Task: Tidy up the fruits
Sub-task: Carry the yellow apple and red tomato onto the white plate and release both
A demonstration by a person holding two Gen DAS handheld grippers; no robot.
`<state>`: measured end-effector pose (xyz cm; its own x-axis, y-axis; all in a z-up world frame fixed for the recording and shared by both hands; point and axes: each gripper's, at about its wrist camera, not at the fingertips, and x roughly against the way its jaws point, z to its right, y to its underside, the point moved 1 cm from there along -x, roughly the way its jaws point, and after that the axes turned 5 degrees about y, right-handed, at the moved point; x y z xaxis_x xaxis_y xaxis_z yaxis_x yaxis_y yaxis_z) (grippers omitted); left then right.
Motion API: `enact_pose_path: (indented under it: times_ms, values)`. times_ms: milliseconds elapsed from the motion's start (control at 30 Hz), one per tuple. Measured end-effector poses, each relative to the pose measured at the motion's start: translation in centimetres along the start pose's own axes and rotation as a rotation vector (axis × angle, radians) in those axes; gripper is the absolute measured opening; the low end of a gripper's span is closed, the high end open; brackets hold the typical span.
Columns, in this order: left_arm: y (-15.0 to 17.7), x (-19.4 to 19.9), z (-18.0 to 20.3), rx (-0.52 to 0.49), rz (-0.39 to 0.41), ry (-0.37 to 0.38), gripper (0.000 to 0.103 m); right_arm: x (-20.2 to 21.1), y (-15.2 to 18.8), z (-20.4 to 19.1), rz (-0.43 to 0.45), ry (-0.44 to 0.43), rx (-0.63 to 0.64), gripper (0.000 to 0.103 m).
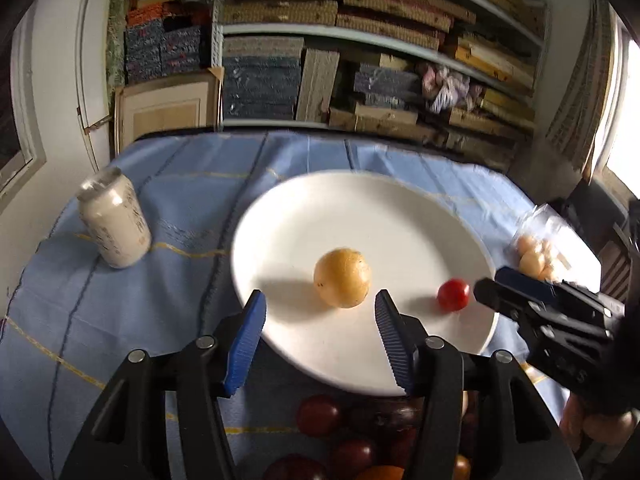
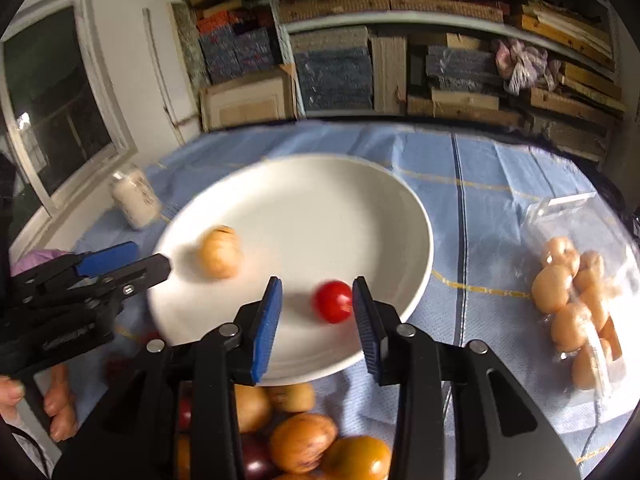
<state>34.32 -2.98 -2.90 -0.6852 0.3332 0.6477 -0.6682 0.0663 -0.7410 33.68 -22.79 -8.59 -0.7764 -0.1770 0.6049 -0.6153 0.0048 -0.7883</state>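
Two handheld grippers reach over the near edge of a white plate [image 1: 280,216]. The left gripper [image 1: 320,300] tilts downward, its blue-padded jaws spread apart with nothing pressed between them. The right gripper [image 2: 318,300] angles down beside it, jaws parted and gripping nothing. Bare fingers [image 2: 60,404] of the left hand curl around the left gripper's handle.

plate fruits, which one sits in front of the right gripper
The red tomato. It lies on the plate just ahead of the open right gripper, while the larger yellow fruit sits further left, by the left gripper.
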Motion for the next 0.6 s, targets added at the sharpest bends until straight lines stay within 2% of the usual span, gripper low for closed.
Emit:
enact_pose_path:
  times_ms: [67,167,267,333,400,467,600]
  values:
    - [-0.3,2.0,-0.3,0.022,0.035,0.006,0.059,3.0,0.0,-0.7,0.051,-0.022,0.008,0.036]
    - [0.6,4.7,-0.7,0.026,0.053,0.002,0.070,7.3,0.8,-1.4,0.107,-0.060,0.024,0.050]
    - [2.5,6.1,-1.0,0.000,0.034,-0.031,0.074,10.4,2.5,-1.4,0.135,-0.059,0.047,0.061]
    - [4.2,6.8,-1.5,-0.001,0.024,-0.058,0.080,11.9,4.1,-1.1,0.159,-0.053,0.046,0.078]
    - [5.7,7.0,-1.9,0.004,0.014,-0.069,0.085,13.1,6.0,-0.4,0.203,-0.048,0.032,0.090]
    - [7.1,6.9,-2.2,0.002,0.006,-0.074,0.089,13.4,7.6,0.8,0.237,-0.038,0.007,0.092]
    - [8.9,5.9,-2.5,-0.018,-0.004,-0.124,0.089,12.0,8.5,2.8,0.173,-0.014,-0.054,0.093]
